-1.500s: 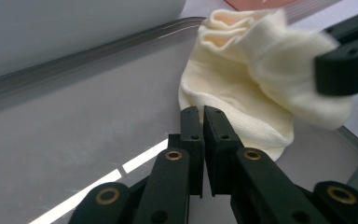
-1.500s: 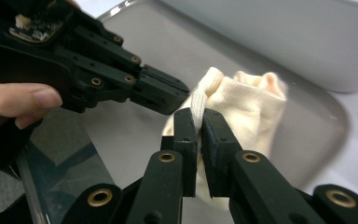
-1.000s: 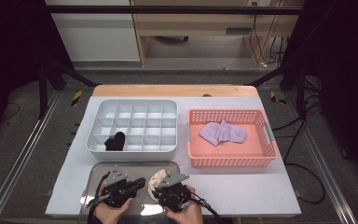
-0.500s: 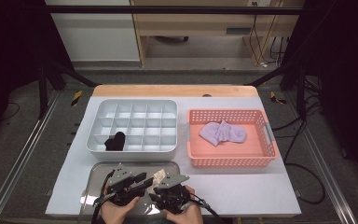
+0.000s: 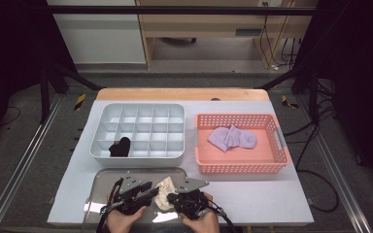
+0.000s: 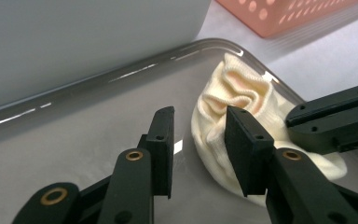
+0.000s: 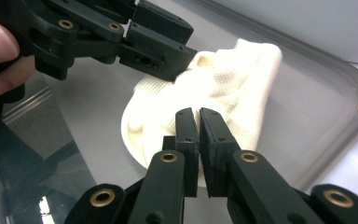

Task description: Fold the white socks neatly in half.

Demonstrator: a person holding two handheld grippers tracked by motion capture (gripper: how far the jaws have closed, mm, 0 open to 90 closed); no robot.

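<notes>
In the high view both grippers work low over the steel tray (image 5: 97,194) at the near table edge, the left gripper (image 5: 148,191) and right gripper (image 5: 173,198) meeting at a cream sock (image 5: 165,193) bunched between them; beyond stand the grey divided organizer (image 5: 141,130) with a black sock (image 5: 120,147) in a near cell, and the pink basket (image 5: 272,145) holding lilac socks (image 5: 232,138). In the left gripper view its jaws stand about half open with bare tray between them, having settled after a recent widening; the cream sock (image 6: 242,116) lies against the outer face of the right-hand jaw, unheld. In the right gripper view its jaws have just been closing and now meet almost fully, seemingly pinching a thin fold of the cream sock (image 7: 214,98), which spreads ahead of their tips. To do this step well, I judge the right pinch should hold firm while the left jaws shift sideways to straddle the ruffled cuff, then close on the fabric itself, not the slick tray.
</notes>
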